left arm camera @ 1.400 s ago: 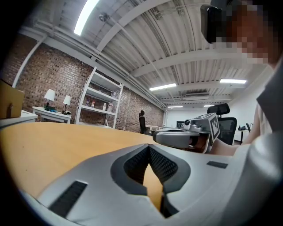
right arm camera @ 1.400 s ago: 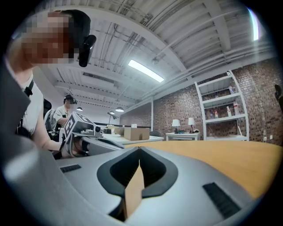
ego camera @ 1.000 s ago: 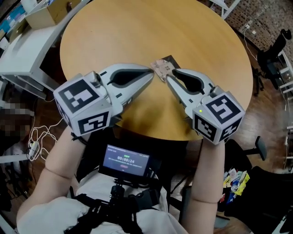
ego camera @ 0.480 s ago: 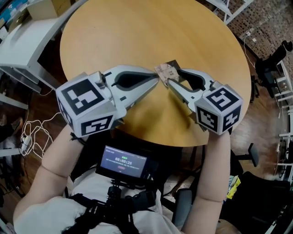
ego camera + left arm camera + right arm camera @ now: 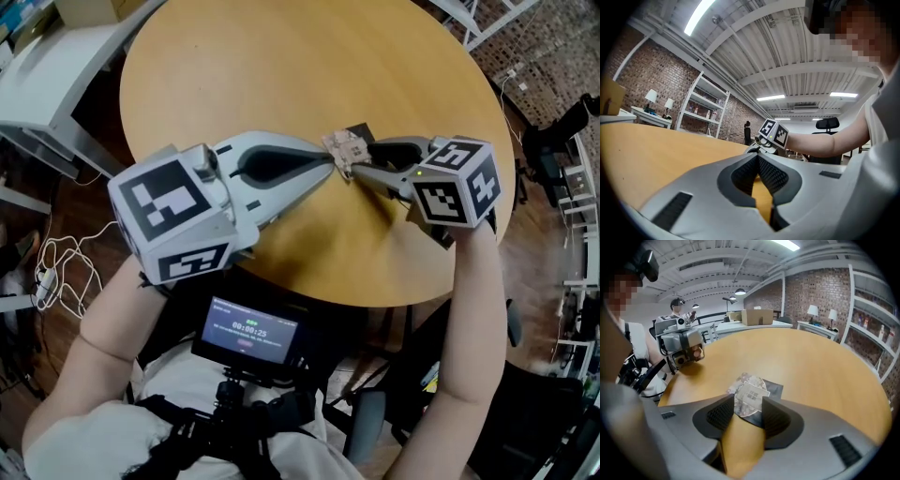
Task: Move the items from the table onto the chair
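display: chest-mounted display (image 5: 246, 333) sits closest to the body, below the table rim, and is out of the working path.
left gripper: the left gripper (image 5: 330, 161) has its jaws pressed together at the tips with nothing seen between them. It hangs low over the table, tips just beside the packet. My read is it's on standby, or acting as a backstop.
right gripper: the right gripper (image 5: 744, 401) is tipped down at the table with jaws spread wide, and they have just been opening. The packet lies between the pads but isn't clamped, so this looks like line-up for a pick.
packet: a small mottled packet (image 5: 750, 393) with a pale label, lying flat on top of a dark sachet (image 5: 774, 389).
grip note: both are thin and flat, so the jaws likely need to reach the surface. There's a risk of taking one layer only, or of sliding both.
table: the round wooden table (image 5: 281, 66) is bare beyond the packet, with open room far and to the left. The near rim is close behind both grippers.
chair: what I take for the chair (image 5: 548, 412) is a black seat low right, past the rim and partly behind the right forearm. The likely route is to lift, then swing right over the edge.
far: a white desk (image 5: 47, 84) and shelving (image 5: 876, 319) are well apart from the work.
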